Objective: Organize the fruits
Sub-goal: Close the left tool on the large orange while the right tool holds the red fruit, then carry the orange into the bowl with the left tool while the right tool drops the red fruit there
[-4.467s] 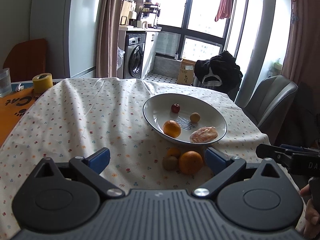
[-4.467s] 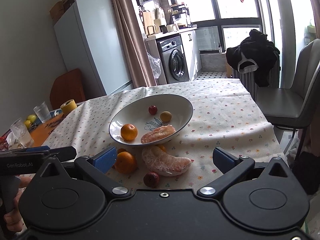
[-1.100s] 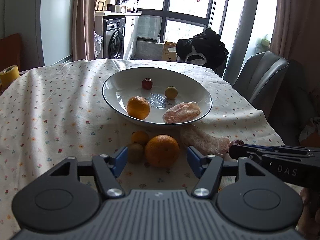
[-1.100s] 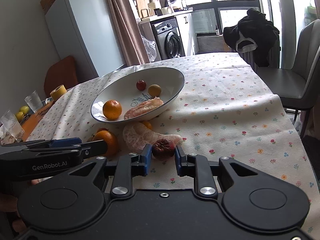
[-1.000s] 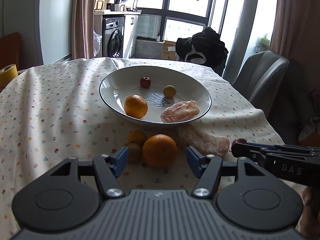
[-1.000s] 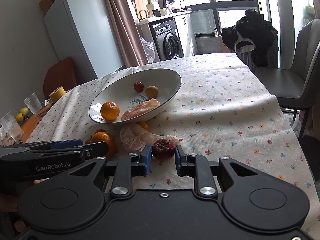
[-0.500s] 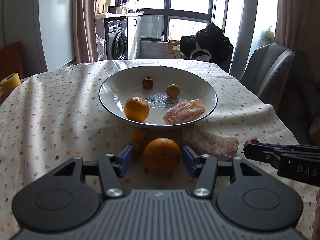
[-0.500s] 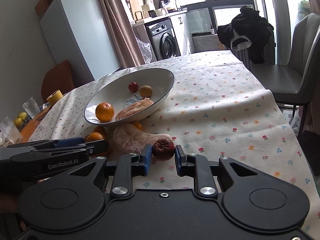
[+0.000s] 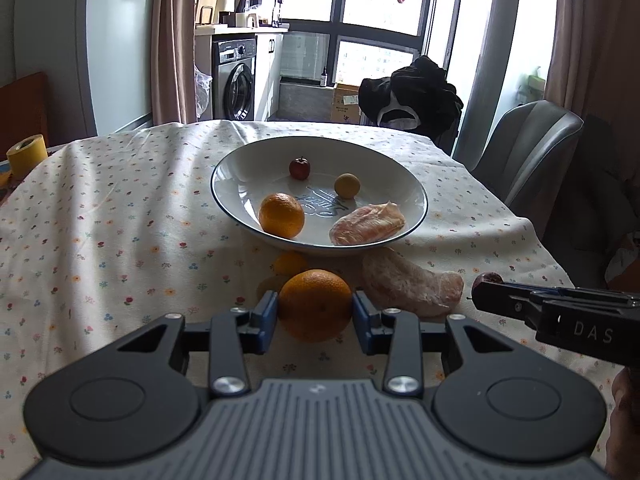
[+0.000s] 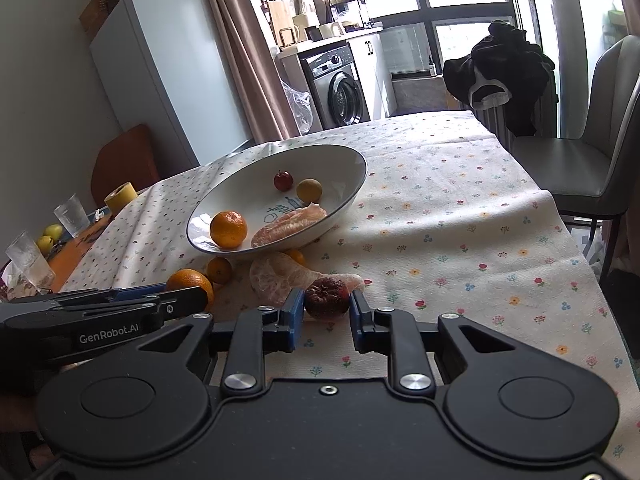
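Note:
My left gripper [image 9: 314, 312] is shut on a large orange [image 9: 314, 303], held just above the flowered tablecloth in front of the white bowl [image 9: 240, 160]. My right gripper [image 10: 325, 309] is shut on a dark red wrinkled fruit [image 10: 326, 296]; from the left wrist view it appears at the right [image 9: 486, 280]. In the bowl [image 10: 352, 160] lie an orange [image 9: 281, 215], a peeled pomelo piece [image 9: 367, 224], a small red fruit [image 9: 299, 168] and a small yellow-brown fruit [image 9: 347, 186]. On the cloth before the bowl rest a second peeled pomelo piece [image 9: 408, 283] and two small tangerines [image 9: 289, 263].
A yellow tape roll [image 9: 25, 153] and drinking glasses [image 10: 72, 210] stand at the table's left edge. A grey chair [image 9: 532, 148] stands at the right side, with dark clothes [image 9: 412, 94] hung behind the table. A person's hand [image 9: 624, 408] holds the right gripper.
Both grippers closed from wide open. The left gripper's pads shut on the large orange in the last half second; the right stayed shut on the dark red fruit and lifted slightly.

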The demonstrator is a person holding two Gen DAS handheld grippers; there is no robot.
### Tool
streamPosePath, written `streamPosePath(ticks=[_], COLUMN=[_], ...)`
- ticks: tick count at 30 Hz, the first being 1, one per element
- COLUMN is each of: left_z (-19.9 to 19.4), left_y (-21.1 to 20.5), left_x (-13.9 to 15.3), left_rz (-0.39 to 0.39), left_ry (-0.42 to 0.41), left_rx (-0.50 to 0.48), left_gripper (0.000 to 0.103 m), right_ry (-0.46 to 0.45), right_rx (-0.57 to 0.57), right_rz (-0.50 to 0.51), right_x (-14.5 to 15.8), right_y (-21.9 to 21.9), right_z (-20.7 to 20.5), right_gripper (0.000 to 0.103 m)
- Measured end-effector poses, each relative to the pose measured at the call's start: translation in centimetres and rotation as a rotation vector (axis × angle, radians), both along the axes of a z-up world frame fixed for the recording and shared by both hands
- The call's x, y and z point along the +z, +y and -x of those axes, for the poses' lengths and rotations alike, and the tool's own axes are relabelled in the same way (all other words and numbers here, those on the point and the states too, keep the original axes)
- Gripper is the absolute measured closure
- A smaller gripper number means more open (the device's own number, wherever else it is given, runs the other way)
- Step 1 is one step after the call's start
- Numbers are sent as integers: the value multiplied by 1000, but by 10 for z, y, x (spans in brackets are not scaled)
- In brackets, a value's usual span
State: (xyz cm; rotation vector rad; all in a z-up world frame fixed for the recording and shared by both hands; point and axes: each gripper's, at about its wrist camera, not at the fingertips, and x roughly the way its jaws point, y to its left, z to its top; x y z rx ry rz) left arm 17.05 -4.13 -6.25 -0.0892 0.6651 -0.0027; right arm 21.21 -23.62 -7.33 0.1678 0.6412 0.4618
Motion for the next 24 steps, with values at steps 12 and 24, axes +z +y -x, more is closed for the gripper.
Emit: streamPosePath(ticks=[12, 24], left_z=[13, 8], left_y=[13, 16], left_x=[30, 47], left_rz=[-10, -11], left_ry=[-81, -120], left_rx=[25, 40], left_gripper=[65, 65], right_ry=[-48, -89], right_rx=[11, 15], right_rz=[6, 12], right_x=[19, 37], right_y=[9, 14], right_z=[3, -4], right_gripper=[80, 80])
